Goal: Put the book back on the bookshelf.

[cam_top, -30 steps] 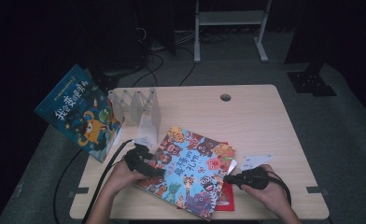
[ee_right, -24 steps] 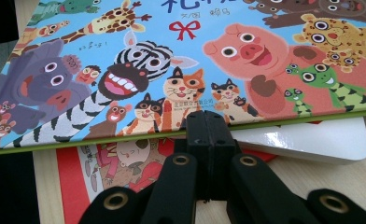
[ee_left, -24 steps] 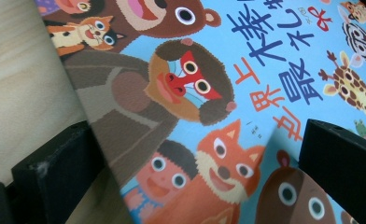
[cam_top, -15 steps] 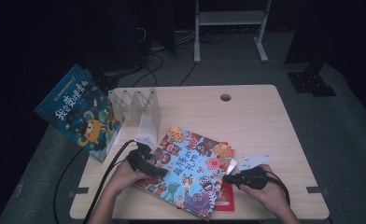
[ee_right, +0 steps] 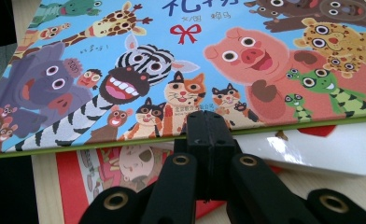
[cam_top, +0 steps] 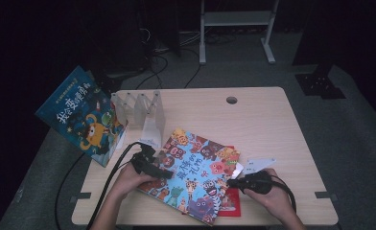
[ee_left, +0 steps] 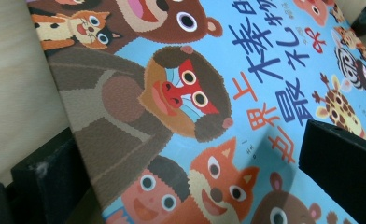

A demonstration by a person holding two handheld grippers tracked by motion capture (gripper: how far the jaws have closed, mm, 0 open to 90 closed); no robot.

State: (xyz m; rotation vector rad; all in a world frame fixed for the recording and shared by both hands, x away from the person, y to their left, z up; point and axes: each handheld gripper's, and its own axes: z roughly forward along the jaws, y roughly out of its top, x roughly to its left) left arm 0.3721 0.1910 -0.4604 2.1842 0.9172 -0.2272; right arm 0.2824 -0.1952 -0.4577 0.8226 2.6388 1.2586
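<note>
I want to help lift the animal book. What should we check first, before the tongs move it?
1. Left tongs around the blue animal book: ok, one jaw above the cover and one under its edge.
2. Left tongs squeezing it: cannot tell.
3. Right tongs gripping the book: not ok, shut, tips at its edge.
4. Red book underneath could slide along: not ok, it lies under the blue one.
5. Clear rack has free slots: ok.

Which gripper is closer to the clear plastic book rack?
The left. The left gripper sits at the animal book's left edge, just below the clear plastic book rack. The right gripper is at the book's right edge, farther across the table.
</note>
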